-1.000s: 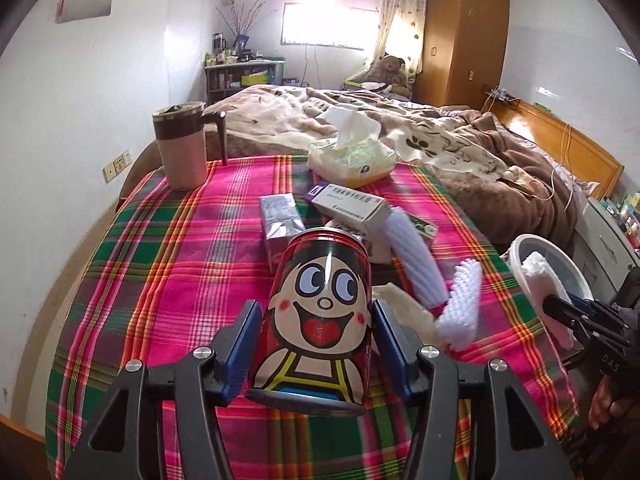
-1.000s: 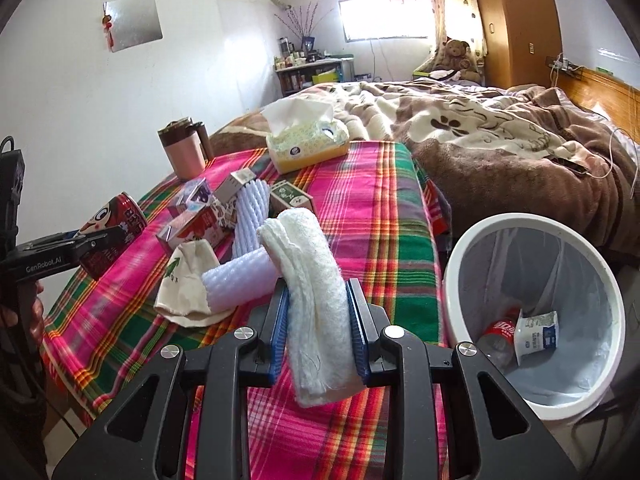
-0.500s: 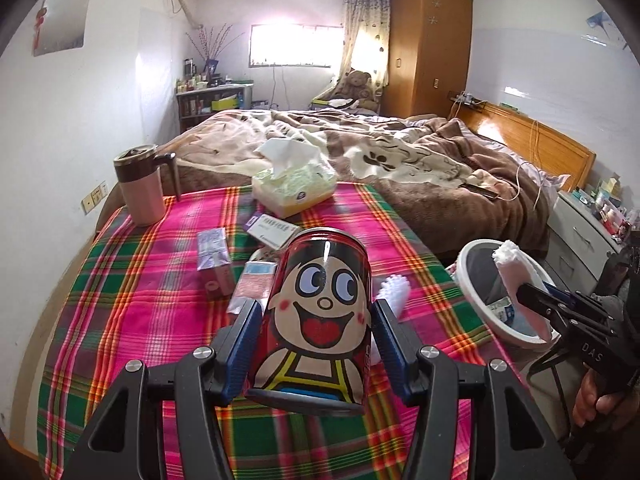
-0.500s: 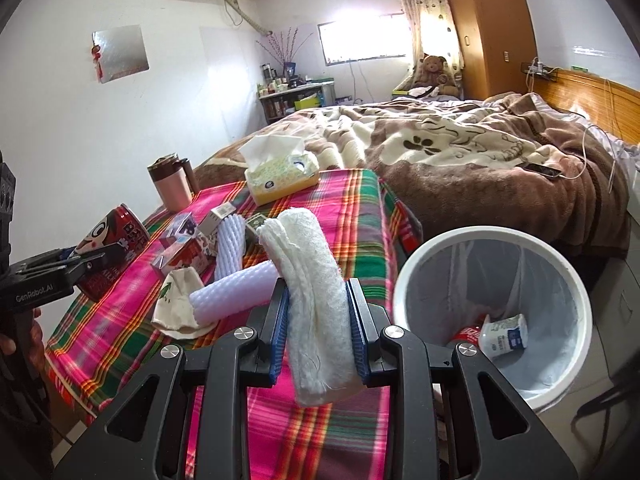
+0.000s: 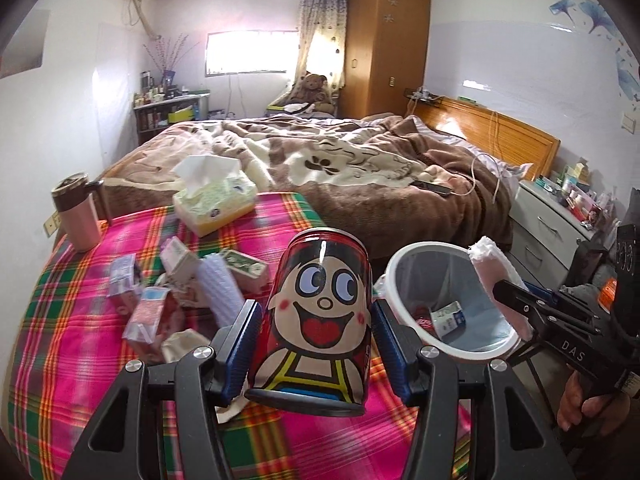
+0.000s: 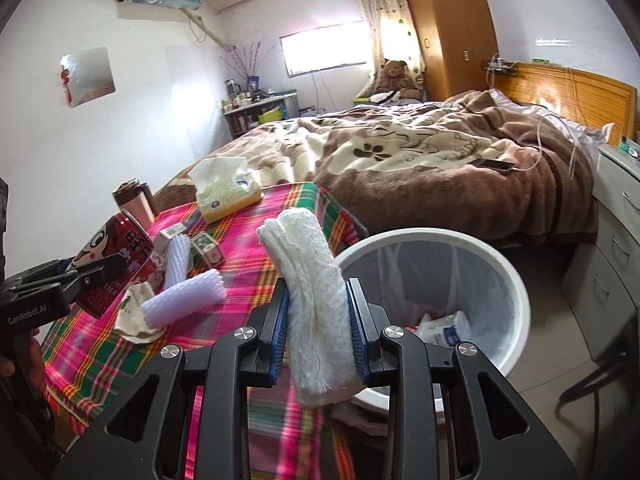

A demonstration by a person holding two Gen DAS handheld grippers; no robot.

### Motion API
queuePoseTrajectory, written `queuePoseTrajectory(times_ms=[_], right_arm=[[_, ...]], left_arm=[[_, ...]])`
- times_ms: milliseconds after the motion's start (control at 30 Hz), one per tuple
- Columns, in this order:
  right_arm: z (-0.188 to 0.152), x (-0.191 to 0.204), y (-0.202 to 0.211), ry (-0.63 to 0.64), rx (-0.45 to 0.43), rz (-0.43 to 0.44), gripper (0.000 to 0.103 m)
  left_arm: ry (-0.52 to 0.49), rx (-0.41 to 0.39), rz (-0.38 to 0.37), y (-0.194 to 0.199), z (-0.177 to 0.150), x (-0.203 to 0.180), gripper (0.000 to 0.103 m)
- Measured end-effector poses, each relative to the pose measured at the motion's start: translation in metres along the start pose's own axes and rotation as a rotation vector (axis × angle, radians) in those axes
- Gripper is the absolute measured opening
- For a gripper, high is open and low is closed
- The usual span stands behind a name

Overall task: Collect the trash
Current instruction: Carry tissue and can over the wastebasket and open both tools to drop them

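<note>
A bedroom: an unmade bed lies behind a bench draped in a pink and green plaid cloth. The left tool pinches a red cartoon-face can upright between its blue pads, held above the bench's near edge. The right tool is clamped on a folded white cloth, which stands between the pads and sticks out past them, just beside the rim of the white trash bin. The bin holds a small carton and other litter. Boxes, foam sleeves and a tissue box lie on the bench.
</note>
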State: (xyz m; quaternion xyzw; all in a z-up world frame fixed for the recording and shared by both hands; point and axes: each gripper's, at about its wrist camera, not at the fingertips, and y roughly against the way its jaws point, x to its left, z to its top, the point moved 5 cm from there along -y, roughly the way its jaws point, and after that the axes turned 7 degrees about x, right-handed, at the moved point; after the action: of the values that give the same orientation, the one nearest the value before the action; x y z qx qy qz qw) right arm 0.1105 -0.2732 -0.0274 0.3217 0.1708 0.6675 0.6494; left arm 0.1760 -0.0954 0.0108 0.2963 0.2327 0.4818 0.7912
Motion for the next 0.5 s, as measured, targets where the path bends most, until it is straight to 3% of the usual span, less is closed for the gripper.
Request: queuePoseTrajectory(times_ms=[500], right_arm=[[0.001,-0.056,0.004,-0.064,0.010,-0.104,0.029]], left_arm=[[-0.089,0.035,-0.114,-0.045,0.015,-0.089,0.057]])
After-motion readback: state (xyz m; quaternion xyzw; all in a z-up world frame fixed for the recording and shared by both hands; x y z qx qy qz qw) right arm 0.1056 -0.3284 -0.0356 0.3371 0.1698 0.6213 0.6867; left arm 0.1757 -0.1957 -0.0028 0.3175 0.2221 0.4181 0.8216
